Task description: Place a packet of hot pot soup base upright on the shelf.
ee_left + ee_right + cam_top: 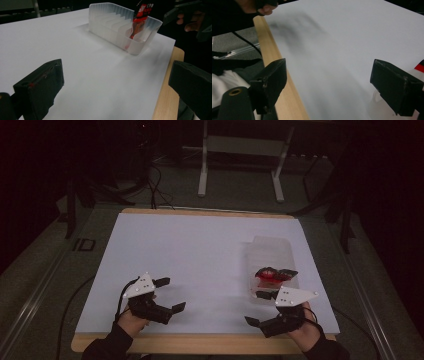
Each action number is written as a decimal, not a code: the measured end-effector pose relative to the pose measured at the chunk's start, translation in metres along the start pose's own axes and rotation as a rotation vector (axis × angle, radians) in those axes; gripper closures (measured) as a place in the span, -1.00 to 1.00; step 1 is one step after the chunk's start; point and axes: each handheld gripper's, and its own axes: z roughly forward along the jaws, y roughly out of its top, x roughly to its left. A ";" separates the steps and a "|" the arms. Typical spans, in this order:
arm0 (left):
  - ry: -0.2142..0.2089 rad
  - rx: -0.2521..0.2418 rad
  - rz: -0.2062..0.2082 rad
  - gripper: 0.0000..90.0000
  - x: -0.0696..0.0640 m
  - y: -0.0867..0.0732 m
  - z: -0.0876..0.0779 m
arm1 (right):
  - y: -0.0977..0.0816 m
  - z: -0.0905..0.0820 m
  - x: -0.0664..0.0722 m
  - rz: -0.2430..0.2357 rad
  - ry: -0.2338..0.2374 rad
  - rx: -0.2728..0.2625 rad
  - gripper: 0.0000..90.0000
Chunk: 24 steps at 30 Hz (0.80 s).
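On the right half of the white table surface (200,260), one translucent plastic container (271,251) stands with its long axis running away from the person. The left gripper view shows its interior divided by a row of upright ribs into narrow slots. One red-and-black packet (274,274) sits in the end of the container nearest the person; in the left gripper view the packet (140,18) stands upright in the end slot and projects above the rim. The remaining slots visible in that view hold nothing.

Count: one container, one packet, two grippers.

The left gripper (167,295) is held over the near-left area of the table, jaws spread wide apart with nothing between them. It is well apart from the container, which lies ahead of its jaws across bare table.

The right gripper (260,309) is held at the near-right corner, jaws likewise spread wide and empty. Its upper jaw lies just beside the near end of the container, close to the packet; whether it touches cannot be determined. A wooden edge (277,67) borders the table on the person's side.
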 end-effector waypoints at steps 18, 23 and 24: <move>-0.016 0.005 -0.014 -1.00 0.000 -0.006 0.002 | -0.036 -0.016 -0.003 0.067 -0.038 0.058 -0.70; -0.026 0.013 -0.010 -1.00 0.000 -0.008 0.004 | -0.043 -0.015 -0.004 0.037 -0.034 0.066 -0.69; -0.027 0.014 -0.007 -1.00 -0.001 -0.008 0.005 | -0.044 -0.014 -0.004 0.027 -0.040 0.072 -0.70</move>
